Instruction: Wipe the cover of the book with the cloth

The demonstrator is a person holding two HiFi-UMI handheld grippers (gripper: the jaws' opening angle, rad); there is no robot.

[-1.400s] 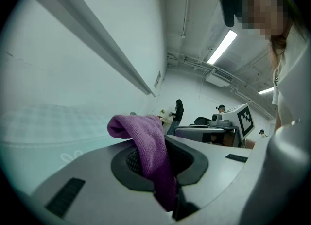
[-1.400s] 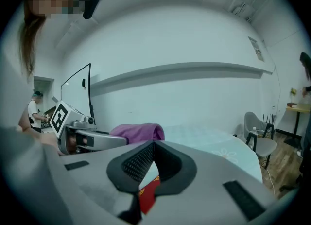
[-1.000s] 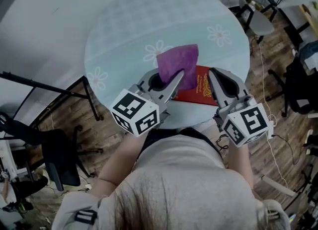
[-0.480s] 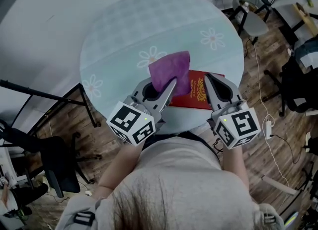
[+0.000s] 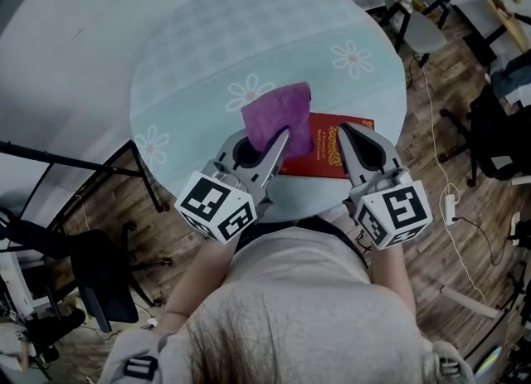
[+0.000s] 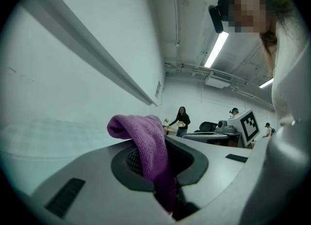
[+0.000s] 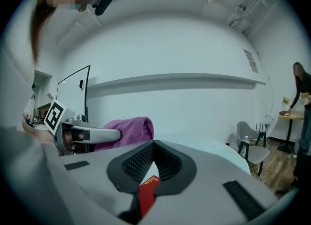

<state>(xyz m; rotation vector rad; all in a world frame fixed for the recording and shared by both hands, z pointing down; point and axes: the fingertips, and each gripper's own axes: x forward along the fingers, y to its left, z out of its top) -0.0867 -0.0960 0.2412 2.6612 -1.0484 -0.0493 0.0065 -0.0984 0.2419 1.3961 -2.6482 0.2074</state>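
A: Starting at the left. Grips the purple cloth (image 5: 278,115) in the left claw (image 5: 282,135), shut hard on one bunched fold, with most of the fabric flopping past the tips toward 12 o'clock.

B: Over the book (image 5: 330,157)?

A: Looks so. Hangs across the red cover's 9 o'clock end. Cannot tell whether touching or just above.

B: And on the right?

A: Pinches the book in the right claw (image 5: 343,130), closed on a thin edge of the cover, seemingly on the near side around 5 o'clock. Sits close to the 6 o'clock rim of the counter (image 5: 249,34), so little room for slipping.

B: So, how to wipe well?

A: Hold the right clamp firm as an anchor. Lower the left until the loose fabric, not the hard tips, presses flat on the cover. Sweep from 9 o'clock toward 3 o'clock in overlapping strokes, light and even.

B: Anything to avoid?

A: Avoid pulling toward 6 o'clock; risks dragging the book off the rim. Stop short of the right claw, then probably re-grip elsewhere to reach the covered patch.
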